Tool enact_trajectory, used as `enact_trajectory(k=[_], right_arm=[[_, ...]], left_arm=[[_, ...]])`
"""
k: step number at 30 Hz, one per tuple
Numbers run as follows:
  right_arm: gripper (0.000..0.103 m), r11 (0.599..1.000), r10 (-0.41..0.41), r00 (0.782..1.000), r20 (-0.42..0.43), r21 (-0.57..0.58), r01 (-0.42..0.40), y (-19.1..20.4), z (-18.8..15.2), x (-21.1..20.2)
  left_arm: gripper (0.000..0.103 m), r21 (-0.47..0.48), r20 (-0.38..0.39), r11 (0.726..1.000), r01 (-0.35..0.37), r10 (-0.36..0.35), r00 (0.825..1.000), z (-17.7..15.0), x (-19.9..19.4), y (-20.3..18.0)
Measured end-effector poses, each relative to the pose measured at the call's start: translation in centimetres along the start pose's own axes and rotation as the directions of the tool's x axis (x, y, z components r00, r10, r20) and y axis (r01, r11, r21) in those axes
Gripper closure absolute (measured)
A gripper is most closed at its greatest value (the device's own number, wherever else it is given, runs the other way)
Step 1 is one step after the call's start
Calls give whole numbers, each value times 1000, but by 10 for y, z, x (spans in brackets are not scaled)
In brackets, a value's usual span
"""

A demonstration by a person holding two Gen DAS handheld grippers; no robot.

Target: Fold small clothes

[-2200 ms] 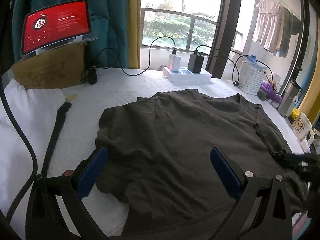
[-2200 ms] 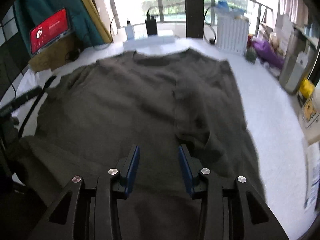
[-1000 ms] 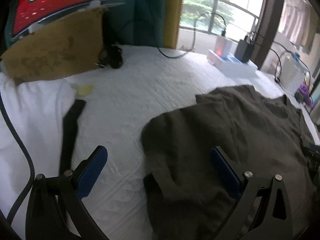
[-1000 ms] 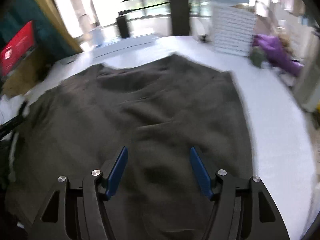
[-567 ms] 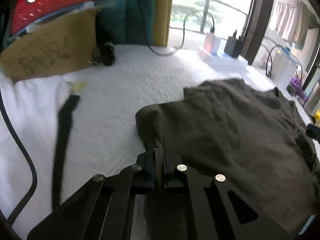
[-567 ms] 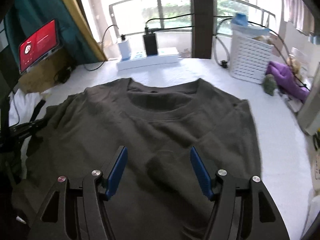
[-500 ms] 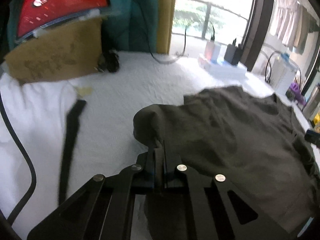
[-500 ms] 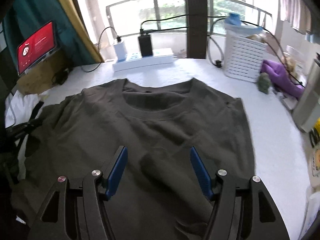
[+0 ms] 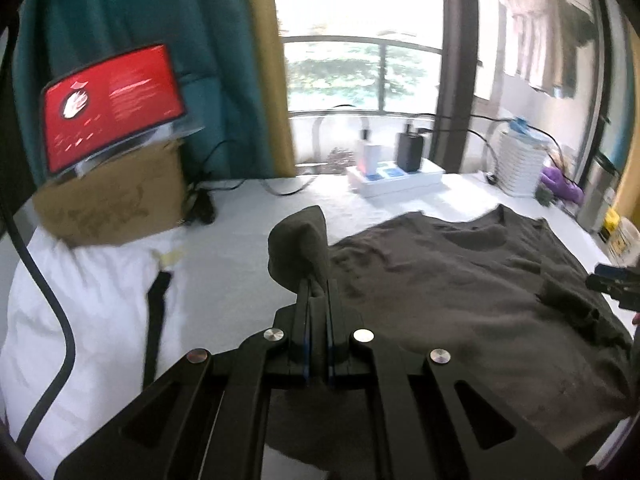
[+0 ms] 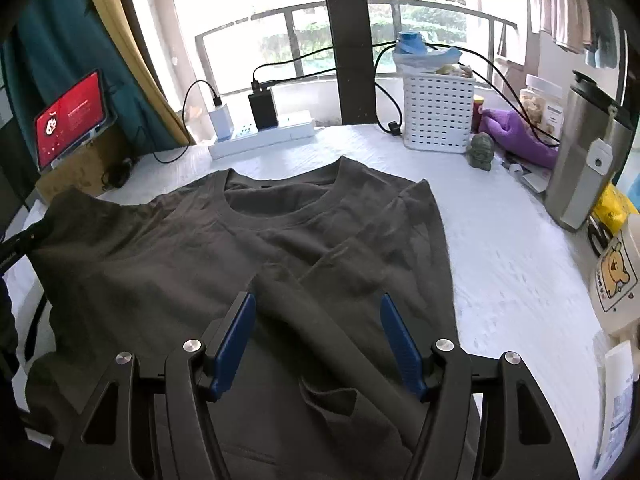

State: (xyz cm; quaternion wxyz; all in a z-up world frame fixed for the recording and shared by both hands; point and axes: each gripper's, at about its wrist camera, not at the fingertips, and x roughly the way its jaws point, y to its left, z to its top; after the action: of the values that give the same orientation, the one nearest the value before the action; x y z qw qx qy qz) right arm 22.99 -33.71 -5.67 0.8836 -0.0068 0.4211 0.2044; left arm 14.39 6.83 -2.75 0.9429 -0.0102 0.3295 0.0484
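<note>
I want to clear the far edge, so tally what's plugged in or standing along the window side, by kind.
Chargers: 2, white and black
Power strip: 1
White basket: 1
Steel flask: 1
Tablet: 1
Total: 6

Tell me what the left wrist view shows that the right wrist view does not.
Only the left wrist view shows the left tool shut on a raised fold of the dark T-shirt. Only the right wrist view shows the open right tool above the shirt, and a steel flask. Both show the red tablet, the power strip and the white basket.
</note>
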Motion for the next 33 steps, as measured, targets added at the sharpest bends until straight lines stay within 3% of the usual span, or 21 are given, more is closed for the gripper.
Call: enact_trajectory(k=[10,17,18,20,22,25,30,32,33], right_arm=[[36,998,25,999,32,51,-26,-24,-16,-14],[36,997,26,999,31,77,-28,-38,-24,-14],[36,996,24,999,28,82,-27,-40,-26,-14],[36,996,23,999,24,91,-25,-43,-28,-13],[36,995,23,1000,21,94,-25,-44,-31,-14],[36,995,21,1000,5,95,-21,-46,-38,-15],[36,994,21,999,-26,103,-18,-47,-51,-16],[36,994,37,999,-33,105,-33,-46,-55,-17],[36,994,42,999,-35,102,-38,-44,-55,-17]], left_arm=[[99,170,-82,978,118,-106,991,-5,27,-79],[97,210,-236,949,233,-182,954,-27,51,-120],[96,205,-258,947,248,-192,947,-30,53,-122],[77,193,-287,938,288,-226,931,-34,51,-127],[66,186,-286,930,317,-257,923,-35,42,-127],[64,166,-275,926,339,-287,918,-32,27,-121],[60,110,-217,933,342,-314,925,-26,3,-95],[47,96,-195,940,326,-304,932,-26,0,-82],[45,90,-190,946,312,-292,937,-27,2,-75]])
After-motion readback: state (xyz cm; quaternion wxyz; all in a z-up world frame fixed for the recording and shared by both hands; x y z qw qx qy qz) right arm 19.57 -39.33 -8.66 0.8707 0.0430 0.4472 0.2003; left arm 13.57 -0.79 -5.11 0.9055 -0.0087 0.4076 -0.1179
